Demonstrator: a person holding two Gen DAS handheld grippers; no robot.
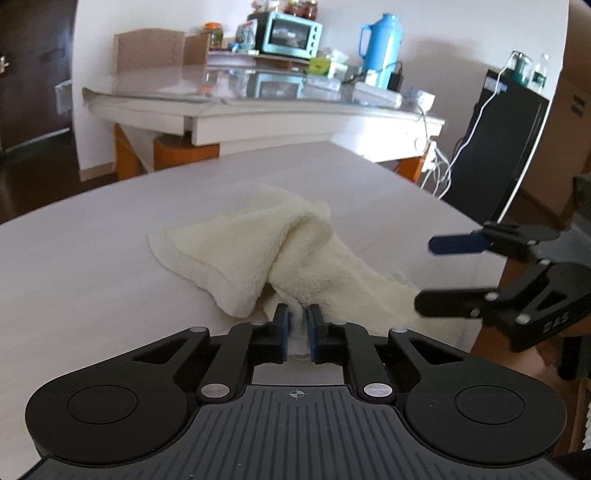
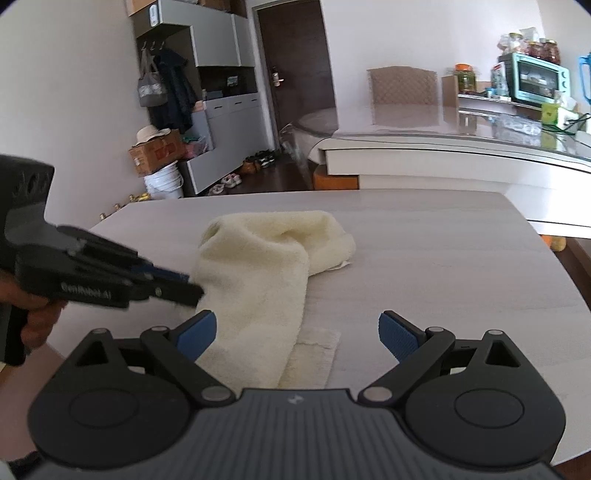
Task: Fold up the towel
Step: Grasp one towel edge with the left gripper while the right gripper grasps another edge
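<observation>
Towel [image 1: 273, 251]: cream terry, lying bunched on the pale wood-grain table [image 1: 92, 258], roughly mid-surface, toward the near edge. Partly doubled over; one fold humps up, a flat hemmed corner spreads out to one side. In the right wrist view, a long band of it runs from the far hump down toward the camera, with a flatter hemmed layer showing beneath at the near end.

Left gripper [image 1: 296, 325]: jaws clenched, nearly together, a wad of the towel's near edge pinched between the blue pads [image 1: 283, 332]. Cloth rises from the pinch into the hump. Right wrist view shows the same gripper [image 2: 192, 286] side-on, blurred, tips against the towel's edge; a hand [image 2: 35, 317] wraps its grip.

Right gripper [image 2: 297, 332]: jaws spread wide, nothing between them but towel and table below. Whether the left-side blue pad [image 2: 197, 332] touches the cloth or only overlaps it in view, cannot tell. From the left wrist view this gripper [image 1: 424, 273] hangs at the table's right edge, fingers well apart, just beside the towel's trailing end.

Writing: "GenRobot.AI" on the left gripper's body in the right wrist view, soft but legible. Letters resembling "DAS" on the right gripper's body, uncertain.

Beyond: glass-topped white table [image 1: 258, 110] carrying a teal toaster oven [image 1: 291, 35] and a blue thermos jug [image 1: 382, 44]; other labels there too small to read.
</observation>
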